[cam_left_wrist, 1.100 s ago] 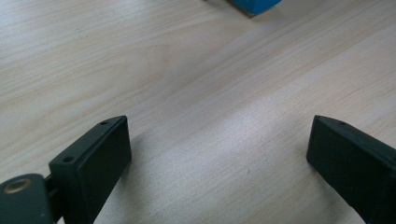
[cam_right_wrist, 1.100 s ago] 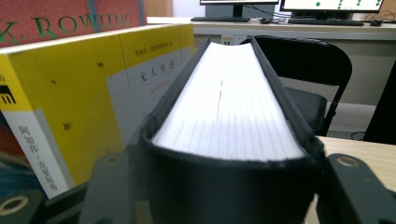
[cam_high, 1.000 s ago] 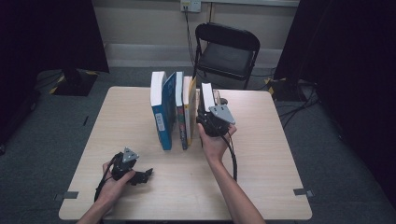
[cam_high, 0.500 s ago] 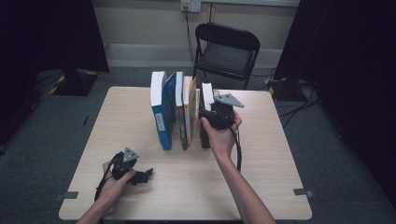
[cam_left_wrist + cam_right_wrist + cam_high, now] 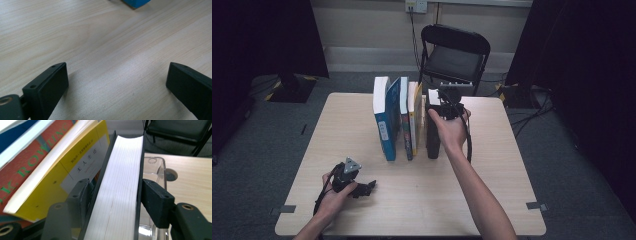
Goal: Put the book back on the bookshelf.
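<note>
Several books stand upright in a row mid-table: a blue one (image 5: 384, 127), a red-covered one (image 5: 404, 120), a yellow one (image 5: 414, 120) and a black one (image 5: 432, 137) at the right end. My right gripper (image 5: 444, 107) comes down over the black book's top edge. In the right gripper view its jaws press both covers of the black book (image 5: 122, 182), so my right gripper (image 5: 115, 191) is shut on it, beside the yellow book (image 5: 75, 162). My left gripper (image 5: 362, 189) lies on the table near the front left, its jaws (image 5: 117, 68) wide open over bare wood.
A clear plastic bookend (image 5: 156, 167) stands against the black book's right side. A black folding chair (image 5: 454, 55) sits behind the table (image 5: 512, 175). A corner of the blue book (image 5: 136, 2) lies ahead of my left gripper.
My right gripper has moved away from the person along the top of the black book, toward its far end. The left gripper has stayed put.
</note>
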